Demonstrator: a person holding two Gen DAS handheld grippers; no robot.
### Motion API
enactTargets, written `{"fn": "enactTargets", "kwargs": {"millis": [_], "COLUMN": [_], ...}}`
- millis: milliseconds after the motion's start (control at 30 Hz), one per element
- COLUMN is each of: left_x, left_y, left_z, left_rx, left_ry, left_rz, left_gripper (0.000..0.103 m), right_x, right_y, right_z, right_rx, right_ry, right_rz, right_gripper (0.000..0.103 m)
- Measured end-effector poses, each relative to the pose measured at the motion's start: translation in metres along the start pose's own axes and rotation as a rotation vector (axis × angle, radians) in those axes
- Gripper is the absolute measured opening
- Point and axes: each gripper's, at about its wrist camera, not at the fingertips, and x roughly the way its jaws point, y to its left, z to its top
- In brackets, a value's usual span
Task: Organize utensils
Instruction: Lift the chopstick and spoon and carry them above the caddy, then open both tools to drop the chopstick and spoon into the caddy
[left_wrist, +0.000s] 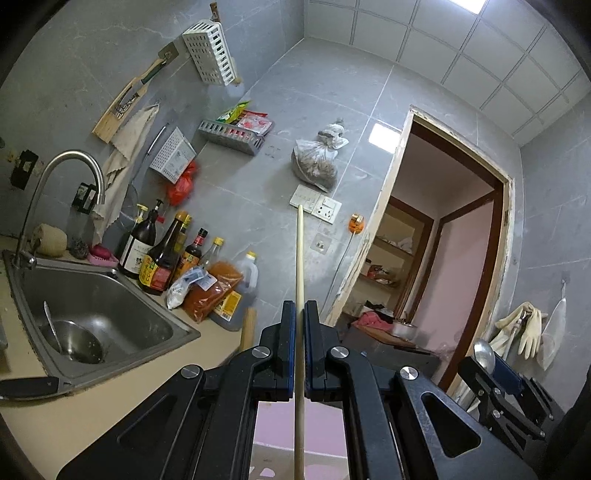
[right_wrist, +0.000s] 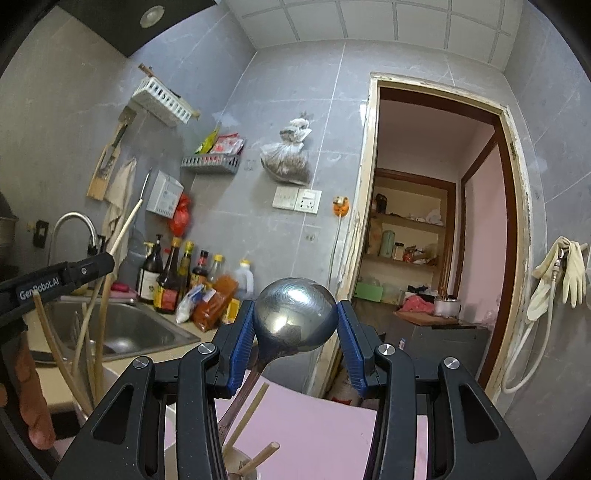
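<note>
In the left wrist view my left gripper (left_wrist: 300, 306) is shut on a pale wooden chopstick (left_wrist: 300, 251) that stands upright between the pads and reaches up past the wall socket. In the right wrist view my right gripper (right_wrist: 296, 304) is shut on the bowl of a metal spoon (right_wrist: 295, 321); the blue pads (right_wrist: 242, 339) press on both sides and the handle slants down to the left. The left gripper (right_wrist: 107, 260) shows at the left with its chopstick (right_wrist: 127, 225). The right gripper (left_wrist: 495, 363) and the spoon (left_wrist: 484, 354) appear at the lower right of the left wrist view.
Several chopsticks (right_wrist: 83, 332) stand in a white holder (right_wrist: 110, 374) at lower left; others (right_wrist: 255, 406) lie on a pink surface (right_wrist: 314, 424). A steel sink (left_wrist: 122, 280) with a ladle (left_wrist: 70, 339), a faucet (left_wrist: 74, 162), sauce bottles (left_wrist: 159, 254), a white wall basket (left_wrist: 210, 51) and a doorway (left_wrist: 443, 240) surround me.
</note>
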Motion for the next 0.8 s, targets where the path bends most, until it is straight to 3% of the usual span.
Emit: {"fn": "enactTargets", "kwargs": {"millis": [433,800], "left_x": [0.009,-0.002], "left_y": [0.01,0.007], "left_z": [-0.025,-0.04], "left_rx": [-0.007,0.053], "left_ry": [0.069,0.107], "left_rz": [0.029,0.033], "left_gripper": [0.002,0.003], "right_x": [0.01,0.007], "right_y": [0.011,0.021], "right_z": [-0.014,-0.02], "right_rx": [-0.039,-0.06], "right_ry": [0.051,0.052], "right_rz": [0.03,0.067], "right_gripper": [0.042,0.042]}}
